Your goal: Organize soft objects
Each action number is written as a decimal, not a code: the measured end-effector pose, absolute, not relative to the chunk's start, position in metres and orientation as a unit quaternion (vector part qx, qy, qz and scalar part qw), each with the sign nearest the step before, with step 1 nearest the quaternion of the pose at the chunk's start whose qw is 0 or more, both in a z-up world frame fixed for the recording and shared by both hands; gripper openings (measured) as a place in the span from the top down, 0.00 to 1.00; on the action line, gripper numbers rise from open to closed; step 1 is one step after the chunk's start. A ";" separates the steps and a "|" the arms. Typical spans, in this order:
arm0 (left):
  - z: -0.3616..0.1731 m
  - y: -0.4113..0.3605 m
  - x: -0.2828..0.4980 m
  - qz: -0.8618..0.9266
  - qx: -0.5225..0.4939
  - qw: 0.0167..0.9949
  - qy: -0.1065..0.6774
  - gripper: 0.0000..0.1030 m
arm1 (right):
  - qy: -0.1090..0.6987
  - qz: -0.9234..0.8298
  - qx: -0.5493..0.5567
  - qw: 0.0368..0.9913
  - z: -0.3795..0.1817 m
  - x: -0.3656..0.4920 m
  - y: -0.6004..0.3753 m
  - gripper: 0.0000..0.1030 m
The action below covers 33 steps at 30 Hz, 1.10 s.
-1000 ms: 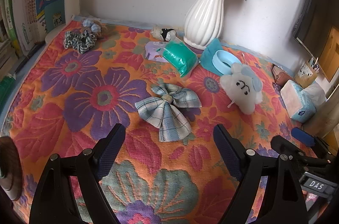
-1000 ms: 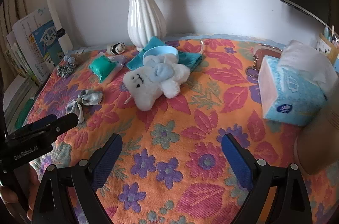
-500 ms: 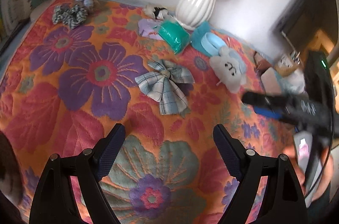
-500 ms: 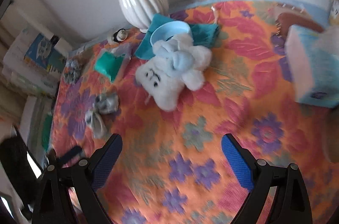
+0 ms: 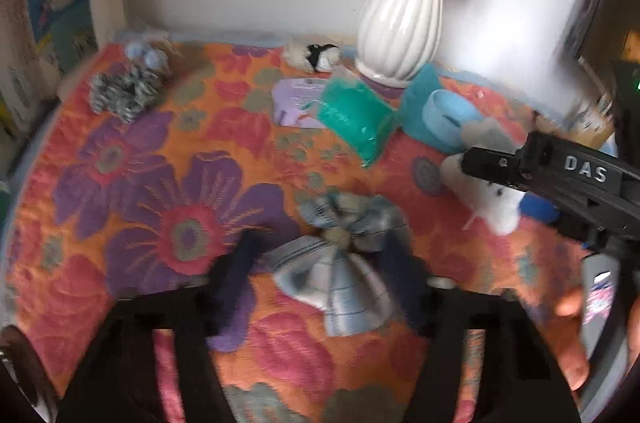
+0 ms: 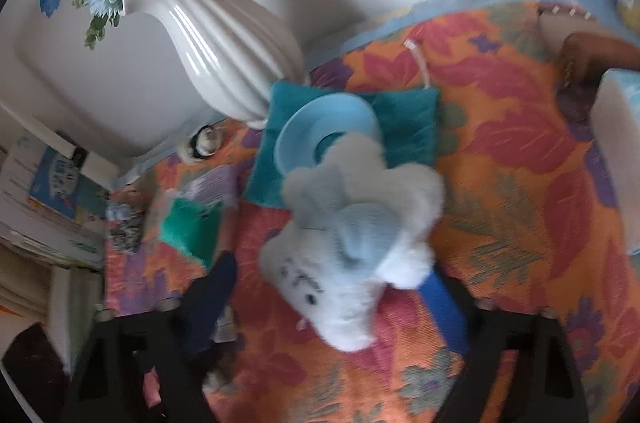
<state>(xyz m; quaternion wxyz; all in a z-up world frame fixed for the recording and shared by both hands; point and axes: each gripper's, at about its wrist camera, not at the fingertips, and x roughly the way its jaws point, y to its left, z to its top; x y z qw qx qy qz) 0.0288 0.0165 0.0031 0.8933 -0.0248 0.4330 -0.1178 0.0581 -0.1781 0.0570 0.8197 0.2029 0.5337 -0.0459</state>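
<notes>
A blue-grey plaid fabric bow (image 5: 340,263) lies on the floral cloth (image 5: 168,183). My left gripper (image 5: 320,251) is low over it with a finger on each side; its jaws are closing, and the blurred pads are not clearly pressing. A white and pale blue plush toy (image 6: 352,263) lies in front of a blue bowl (image 6: 324,131) on a teal cloth (image 6: 408,119). My right gripper (image 6: 328,275) straddles the plush, jaws closing, the left finger still apart from it. In the left wrist view the right gripper's black body (image 5: 560,179) covers part of the plush (image 5: 492,211).
A white ribbed vase (image 5: 404,15) with blue flowers stands at the back wall. A striped scrunchie (image 5: 120,91), a teal packet (image 5: 356,115) and a small black-and-white plush (image 5: 312,55) lie at the back. A tissue box (image 6: 616,151) stands at the right, books (image 6: 48,191) at the left.
Both grippers came forward and down: the left over the bow, the right, rolling, over the plush. Both pairs of jaws have narrowed around their objects.
</notes>
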 end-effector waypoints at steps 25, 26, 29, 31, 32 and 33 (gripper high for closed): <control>0.016 0.033 0.015 -0.112 -0.062 0.909 0.397 0.80 | 0.509 0.085 0.100 0.851 0.059 -0.008 -0.159 0.61; 0.015 0.033 0.015 -0.111 -0.062 0.908 0.399 0.80 | 0.511 0.083 0.102 0.850 0.058 -0.007 -0.159 0.58; 0.014 0.034 0.017 -0.110 -0.068 0.904 0.407 0.80 | 0.511 0.084 0.104 0.849 0.058 -0.007 -0.161 0.51; 0.013 0.035 0.019 -0.111 -0.074 0.901 0.413 0.80 | 0.511 0.084 0.100 0.850 0.059 -0.006 -0.158 0.49; 0.013 0.036 0.020 -0.111 -0.076 0.900 0.415 0.80 | 0.511 0.082 0.096 0.850 0.059 -0.005 -0.157 0.49; 0.013 0.036 0.019 -0.111 -0.078 0.899 0.416 0.80 | 0.511 0.082 0.093 0.850 0.059 -0.006 -0.156 0.49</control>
